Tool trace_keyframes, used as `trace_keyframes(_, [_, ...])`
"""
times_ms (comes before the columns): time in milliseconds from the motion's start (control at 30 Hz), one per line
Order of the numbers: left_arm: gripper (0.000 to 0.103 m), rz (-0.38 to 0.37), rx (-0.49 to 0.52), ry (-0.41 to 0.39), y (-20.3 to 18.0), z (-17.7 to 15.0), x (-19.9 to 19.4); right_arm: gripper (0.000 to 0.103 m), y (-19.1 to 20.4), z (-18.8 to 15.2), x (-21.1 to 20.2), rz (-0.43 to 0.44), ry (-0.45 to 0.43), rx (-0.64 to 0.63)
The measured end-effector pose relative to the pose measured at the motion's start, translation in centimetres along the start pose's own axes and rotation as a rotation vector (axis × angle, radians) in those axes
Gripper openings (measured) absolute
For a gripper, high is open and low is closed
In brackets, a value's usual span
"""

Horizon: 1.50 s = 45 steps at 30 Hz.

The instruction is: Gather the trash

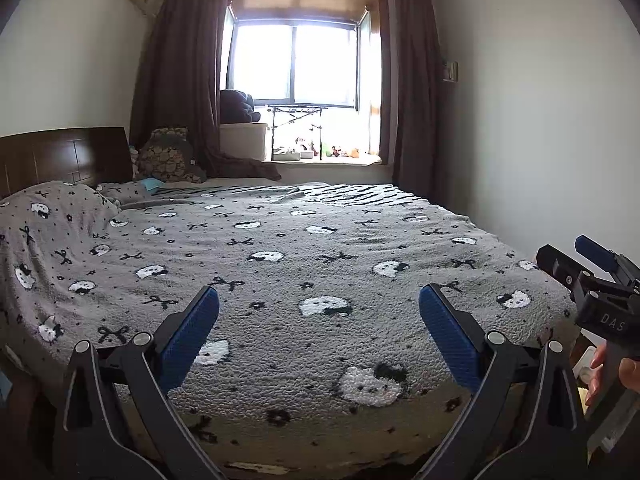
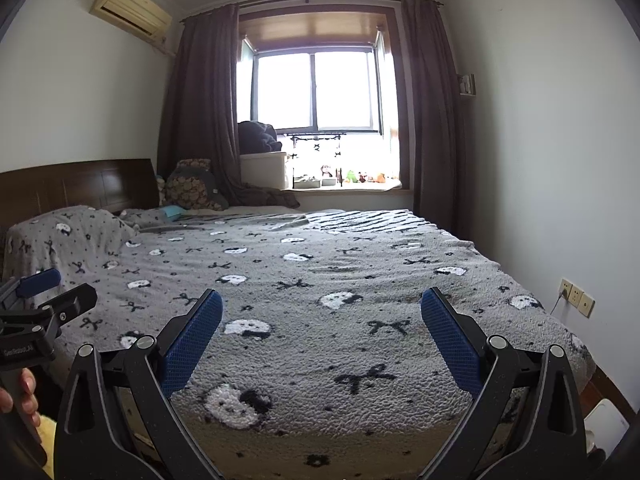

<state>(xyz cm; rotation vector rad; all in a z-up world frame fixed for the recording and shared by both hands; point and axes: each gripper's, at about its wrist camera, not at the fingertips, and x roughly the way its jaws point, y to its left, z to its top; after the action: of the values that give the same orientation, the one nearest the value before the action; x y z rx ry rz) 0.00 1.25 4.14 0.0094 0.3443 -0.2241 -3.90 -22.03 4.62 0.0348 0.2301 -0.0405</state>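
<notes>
A bed with a grey fleece blanket (image 1: pixel 312 264) printed with white cat faces and black bows fills both views; it also shows in the right wrist view (image 2: pixel 320 280). My left gripper (image 1: pixel 319 300) is open and empty above the bed's near edge. My right gripper (image 2: pixel 321 304) is open and empty beside it, also above the near edge. The right gripper shows at the right edge of the left wrist view (image 1: pixel 580 264), and the left gripper at the left edge of the right wrist view (image 2: pixel 52 292). I see no clear piece of trash. A small light blue item (image 2: pixel 173 211) lies near the pillows.
A covered pillow (image 1: pixel 52 208) and dark wooden headboard (image 1: pixel 64 156) stand at the left. A patterned cushion (image 1: pixel 168 156) leans by the brown curtains. The window sill (image 1: pixel 320 156) holds small toys and a white box. A wall socket (image 2: pixel 576 296) is at right.
</notes>
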Motion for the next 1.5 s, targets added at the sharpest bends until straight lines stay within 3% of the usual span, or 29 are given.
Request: trace_keyframes(1500, [0.095, 0.01, 0.0, 0.001, -0.33, 0.12, -0.07, 0.1, 0.42, -0.06, -0.16, 0.013, 0.002, 0.005])
